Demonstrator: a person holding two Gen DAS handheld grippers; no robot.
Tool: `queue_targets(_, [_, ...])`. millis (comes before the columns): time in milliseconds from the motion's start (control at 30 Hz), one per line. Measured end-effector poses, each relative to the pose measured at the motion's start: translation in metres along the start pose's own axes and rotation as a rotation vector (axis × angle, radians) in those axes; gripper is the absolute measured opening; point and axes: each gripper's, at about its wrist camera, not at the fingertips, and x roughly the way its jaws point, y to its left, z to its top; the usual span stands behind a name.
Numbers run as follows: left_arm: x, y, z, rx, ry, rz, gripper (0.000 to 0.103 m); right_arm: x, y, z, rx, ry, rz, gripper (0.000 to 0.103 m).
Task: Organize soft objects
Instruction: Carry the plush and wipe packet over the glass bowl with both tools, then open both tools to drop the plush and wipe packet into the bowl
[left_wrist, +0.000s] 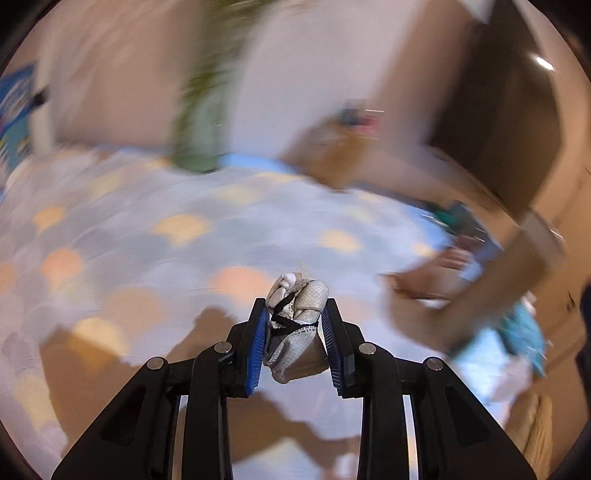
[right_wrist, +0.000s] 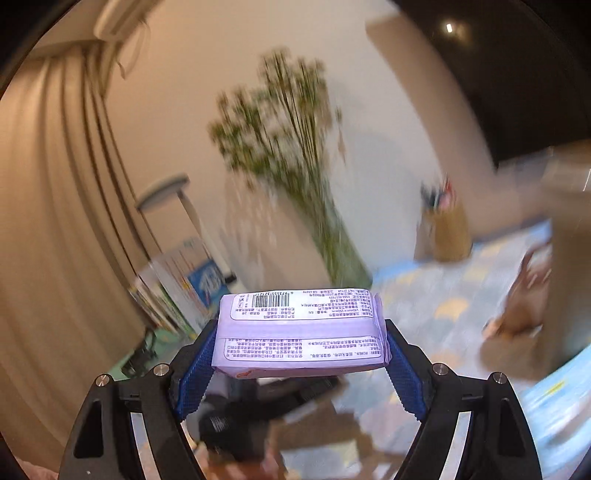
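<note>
Left hand-held gripper (left_wrist: 295, 336) pinches a crumpled grey cloth (left_wrist: 295, 325); right hand-held gripper (right_wrist: 299, 354) clamps a purple wipes pack (right_wrist: 299, 332). Carry step, judging by blur; next: find a drop spot for each.

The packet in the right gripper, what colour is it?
Pale purple, with white label panels of dark print and a barcode. The packet shows best in the right wrist view.

A room in a home: beige curtains (right_wrist: 55, 206), a vase of green stems (right_wrist: 295, 155) against a plain wall, and a pastel patterned cloth (left_wrist: 184, 240).
</note>
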Motion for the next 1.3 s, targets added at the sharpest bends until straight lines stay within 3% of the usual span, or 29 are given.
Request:
queue_targets(100, [-0.01,-0.06,-0.006,0.097,-0.015,-0.079,0.027,-0.041,-0.013,0.028,-0.039,-0.064,-0.051,0.082])
queue_targets(233, [-0.019,-0.133,-0.029,0.192,0.014,-0.25,0.027,-0.092,-0.053,0.058,-0.003,-0.145,-0.166,0.082])
queue_targets(333, [-0.019,-0.173,-0.045,0.252,0.036,-0.325,0.027,-0.123,-0.093,0.075,0.053,-0.202,-0.257,0.082])
queue_targets(467, [-0.007,-0.222,-0.052,0.336,0.041,-0.356,0.027,-0.151,-0.142,0.09,0.12,-0.233,-0.354,0.082])
queue_targets(600, [0.018,-0.254,-0.046,0.325,0.081,-0.367,0.027,-0.151,-0.187,0.108,0.109,-0.152,-0.486,0.082])
queue_targets(733, [0.039,-0.287,-0.042,0.384,0.077,-0.324,0.027,-0.127,-0.239,0.126,0.081,0.038,-0.6,0.082])
queue_targets(800, [0.046,-0.298,-0.041,0.415,0.056,-0.298,0.03,-0.116,-0.26,0.13,0.085,0.107,-0.615,0.082])
queue_targets(867, [0.055,-0.306,-0.039,0.433,0.042,-0.281,0.04,-0.105,-0.282,0.131,0.124,0.165,-0.592,0.083])
queue_targets(967, [0.068,-0.312,-0.037,0.451,0.085,-0.296,0.043,-0.091,-0.304,0.13,0.166,0.235,-0.608,0.085])
queue_targets(1067, [0.073,-0.318,-0.039,0.483,0.11,-0.314,0.072,-0.085,-0.318,0.123,0.203,0.297,-0.626,0.087])
queue_targets(1167, [0.061,-0.315,-0.044,0.487,0.053,-0.304,0.077,-0.088,-0.322,0.121,0.256,0.304,-0.599,0.087])
queue_targets(1300, [0.055,-0.315,-0.042,0.461,0.058,-0.319,0.078,-0.109,-0.317,0.124,0.291,0.235,-0.606,0.088])
